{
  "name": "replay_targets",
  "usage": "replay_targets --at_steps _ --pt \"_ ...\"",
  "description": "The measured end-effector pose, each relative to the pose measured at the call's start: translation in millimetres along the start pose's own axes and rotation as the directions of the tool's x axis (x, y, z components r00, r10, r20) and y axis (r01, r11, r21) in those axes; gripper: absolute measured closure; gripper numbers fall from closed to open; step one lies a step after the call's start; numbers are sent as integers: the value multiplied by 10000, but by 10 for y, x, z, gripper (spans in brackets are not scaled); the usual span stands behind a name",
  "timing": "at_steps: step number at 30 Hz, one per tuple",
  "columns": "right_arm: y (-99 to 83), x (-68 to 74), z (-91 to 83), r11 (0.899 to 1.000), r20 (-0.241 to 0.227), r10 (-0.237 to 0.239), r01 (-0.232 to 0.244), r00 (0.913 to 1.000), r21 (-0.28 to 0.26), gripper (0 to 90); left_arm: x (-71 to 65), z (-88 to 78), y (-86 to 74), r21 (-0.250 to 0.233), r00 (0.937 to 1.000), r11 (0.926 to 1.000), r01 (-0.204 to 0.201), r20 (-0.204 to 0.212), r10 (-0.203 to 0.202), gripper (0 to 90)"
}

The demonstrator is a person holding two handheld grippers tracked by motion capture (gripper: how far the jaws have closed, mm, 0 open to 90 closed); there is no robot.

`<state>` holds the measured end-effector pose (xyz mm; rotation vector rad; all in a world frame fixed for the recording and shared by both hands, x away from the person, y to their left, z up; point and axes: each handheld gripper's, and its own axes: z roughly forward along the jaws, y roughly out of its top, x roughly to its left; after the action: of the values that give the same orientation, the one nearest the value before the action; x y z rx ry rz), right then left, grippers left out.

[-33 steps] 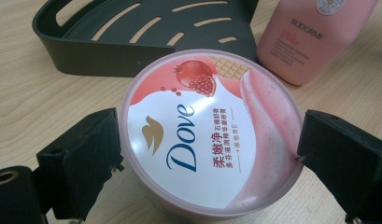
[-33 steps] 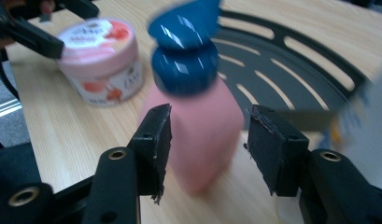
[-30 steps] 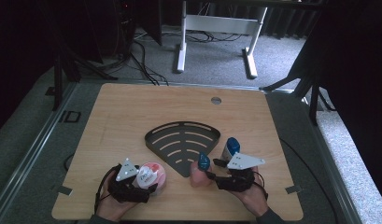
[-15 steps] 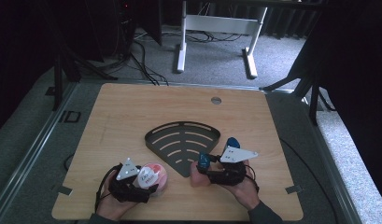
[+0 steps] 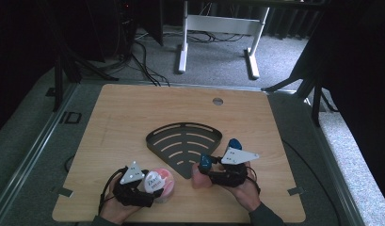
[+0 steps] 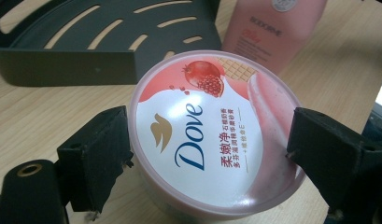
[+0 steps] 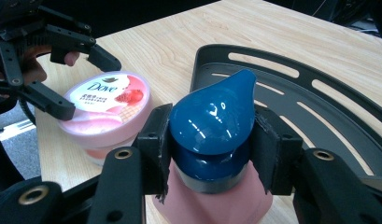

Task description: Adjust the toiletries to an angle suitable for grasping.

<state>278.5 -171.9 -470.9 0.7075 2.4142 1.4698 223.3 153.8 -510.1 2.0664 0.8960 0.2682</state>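
Pale wood tabletop (image 5: 133,117) on a grey carpeted floor, with a black fan-shaped slotted rack (image 5: 183,143) at its middle — the landmark for everything else. Just off the rack's near-left edge stands a round pink Dove tub (image 5: 158,184), lid up, between the jaws of the left gripper (image 6: 209,161); its jaws have just been closing and the pads now sit against the tub's rim on both sides, spread wide around it. At the rack's near point stands a pink bottle (image 5: 199,176) with a blue teardrop cap (image 7: 212,128), upright on the wood and touching or nearly touching the rack's tip. The right gripper (image 7: 211,149) has its jaws, which have just been closing, pressed on either side of that cap — about half spread. A person's hands hold both tools from the near edge.
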Motion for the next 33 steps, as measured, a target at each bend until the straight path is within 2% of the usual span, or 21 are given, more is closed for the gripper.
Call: replay_targets --at_steps 2,4,12,20,26,30,33 --pt "1 5 -1 10000 37 -19 19 10000 -5 527 0 0 0 0 10000 10000 0 0 0 139" --pt "6 19 -3 9999 126 -102 102 9999 7 530 -34 31 18 -3 9997 9999 -117 202 117 145" --pt "32 26 1 9999 258 -153 151 9996 79 534 -113 103 64 28 9979 9993 -366 536 364 146" --pt "113 76 64 9986 396 -487 478 9980 244 536 -187 161 90 -1 9945 9980 -628 837 626 146" --pt "206 99 103 9981 422 -617 613 9972 102 537 -258 219 117 -42 9902 9968 -801 1144 800 146" --pt "352 108 161 9964 426 -829 835 9956 -113 537 -307 259 135 -76 9868 9955 -947 1311 949 146" --pt "427 130 218 9954 359 -930 937 9950 -191 537 -341 271 142 -178 9862 9942 -1063 1258 1077 147"
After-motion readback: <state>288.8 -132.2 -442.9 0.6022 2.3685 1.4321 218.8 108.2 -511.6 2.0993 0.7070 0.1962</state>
